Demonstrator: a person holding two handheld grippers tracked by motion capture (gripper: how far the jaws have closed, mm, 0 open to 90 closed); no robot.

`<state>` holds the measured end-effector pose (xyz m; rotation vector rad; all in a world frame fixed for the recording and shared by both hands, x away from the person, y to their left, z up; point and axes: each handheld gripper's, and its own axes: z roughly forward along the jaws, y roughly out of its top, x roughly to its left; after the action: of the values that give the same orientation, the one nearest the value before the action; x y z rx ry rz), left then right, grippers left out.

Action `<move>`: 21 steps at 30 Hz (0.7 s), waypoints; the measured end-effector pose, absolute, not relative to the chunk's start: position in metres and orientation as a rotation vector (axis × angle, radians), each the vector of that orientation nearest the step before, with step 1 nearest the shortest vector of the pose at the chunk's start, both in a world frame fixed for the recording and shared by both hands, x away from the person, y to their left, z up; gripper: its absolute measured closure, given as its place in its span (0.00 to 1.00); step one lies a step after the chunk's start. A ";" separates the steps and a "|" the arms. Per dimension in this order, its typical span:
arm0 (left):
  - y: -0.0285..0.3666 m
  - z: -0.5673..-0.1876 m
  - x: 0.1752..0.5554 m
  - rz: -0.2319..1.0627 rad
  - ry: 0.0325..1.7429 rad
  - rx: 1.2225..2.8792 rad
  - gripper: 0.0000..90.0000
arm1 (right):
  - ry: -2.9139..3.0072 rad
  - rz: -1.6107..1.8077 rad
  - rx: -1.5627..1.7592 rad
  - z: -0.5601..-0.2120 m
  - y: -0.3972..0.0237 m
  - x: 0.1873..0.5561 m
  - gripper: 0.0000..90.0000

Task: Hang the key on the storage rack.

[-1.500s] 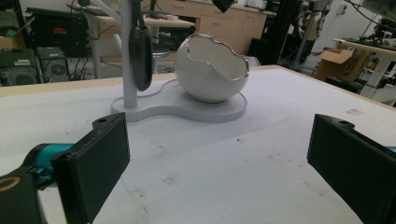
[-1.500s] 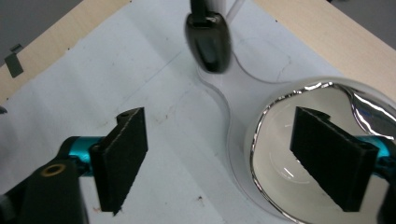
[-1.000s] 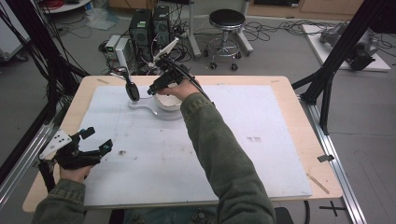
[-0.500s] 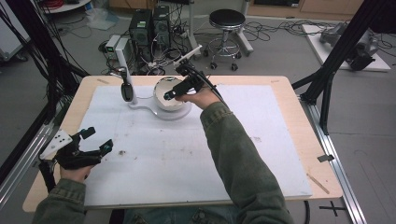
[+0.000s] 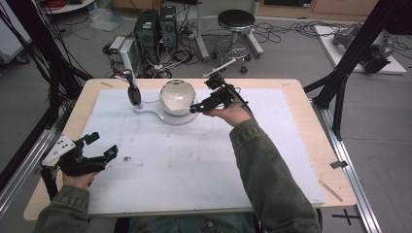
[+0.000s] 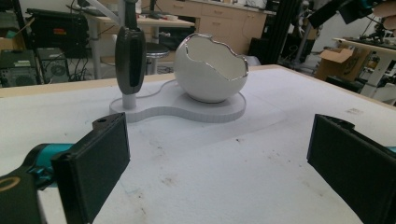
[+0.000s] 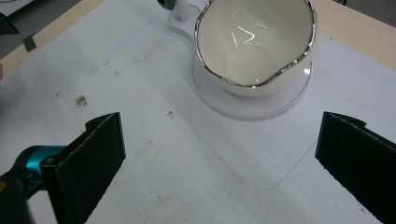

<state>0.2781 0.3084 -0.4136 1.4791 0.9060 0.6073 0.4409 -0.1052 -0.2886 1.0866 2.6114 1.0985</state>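
The bowl (image 5: 177, 97) sits on its white stand (image 5: 145, 109) at the far side of the table, empty. The right gripper (image 5: 199, 107), jaws spread, hovers just right of it; nothing is grasped yet, and the left gripper (image 5: 99, 145) waits open near left

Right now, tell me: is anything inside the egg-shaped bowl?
No, the right gripper view shows the bowl with a bare, glossy white inside.
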 end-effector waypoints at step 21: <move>0.306 -0.413 0.278 0.617 0.905 1.487 0.07 | 2.526 1.156 1.207 -0.335 -0.188 0.410 0.01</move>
<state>0.2777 0.3065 -0.4134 1.4868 0.9046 0.6171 0.4101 -0.1884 -0.3347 1.2073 2.5258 1.1564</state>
